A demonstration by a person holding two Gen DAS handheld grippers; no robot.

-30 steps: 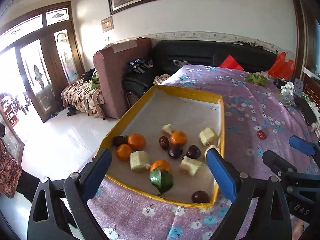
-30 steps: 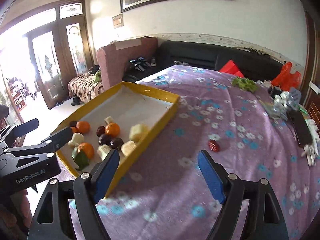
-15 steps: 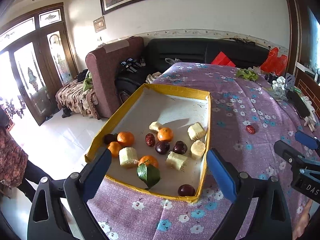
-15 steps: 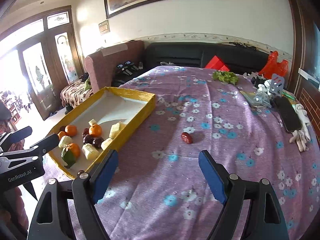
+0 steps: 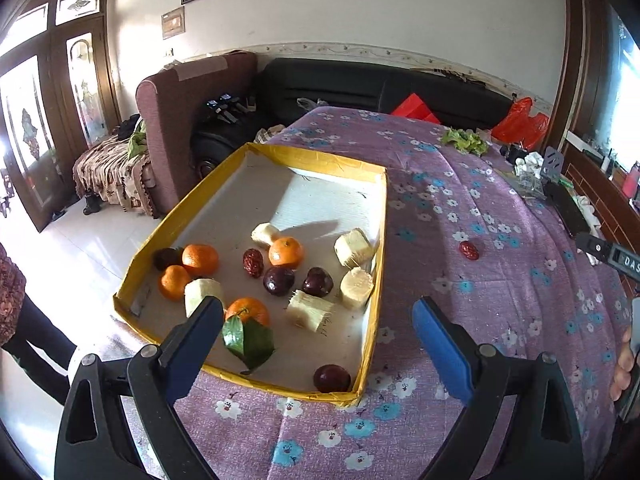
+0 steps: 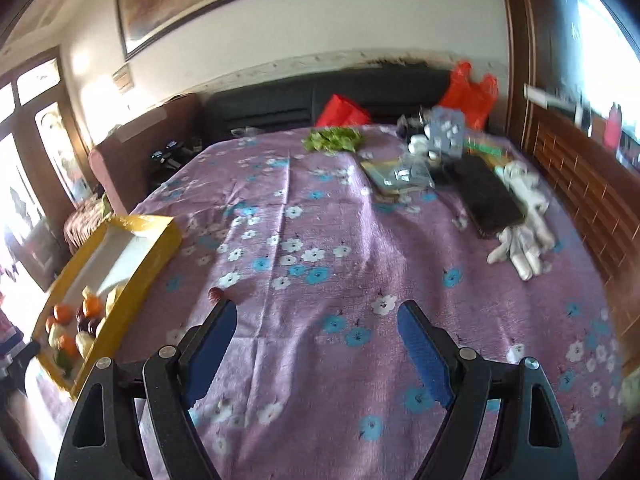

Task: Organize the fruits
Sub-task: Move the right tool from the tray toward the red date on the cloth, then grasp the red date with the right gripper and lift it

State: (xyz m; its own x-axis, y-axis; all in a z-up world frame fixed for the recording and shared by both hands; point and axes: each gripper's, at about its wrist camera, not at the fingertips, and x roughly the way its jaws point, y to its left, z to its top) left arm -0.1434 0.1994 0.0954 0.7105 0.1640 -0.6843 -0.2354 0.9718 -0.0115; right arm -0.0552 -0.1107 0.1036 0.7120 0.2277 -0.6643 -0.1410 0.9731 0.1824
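A yellow-rimmed tray (image 5: pixel 382 240) on the purple flowered cloth holds several oranges (image 5: pixel 285 252), dark plums (image 5: pixel 279 280), red dates (image 5: pixel 253 262) and pale cut pieces (image 5: pixel 354 246); one orange with a green leaf (image 5: pixel 248 336) lies near the front. A single red date (image 5: pixel 468 249) lies loose on the cloth right of the tray. My left gripper (image 5: pixel 316 322) hovers open over the tray's near right corner, empty. My right gripper (image 6: pixel 316 328) is open and empty above the cloth; the loose date (image 6: pixel 216 294) sits just beyond its left fingertip, and the tray (image 6: pixel 160 240) is at the far left.
At the table's far right lie a black phone (image 6: pixel 486 200), white gloves (image 6: pixel 524 240), green leaves (image 6: pixel 332 140), packets and a red bag (image 6: pixel 470 94). A sofa and armchair (image 5: pixel 188 120) stand behind the table. A person's clothing shows at the left edge (image 5: pixel 12 300).
The right gripper has swung right across the table and rolled, so the tray slid to its view's left edge and the loose date now lies by its left finger. The left gripper barely shifted.
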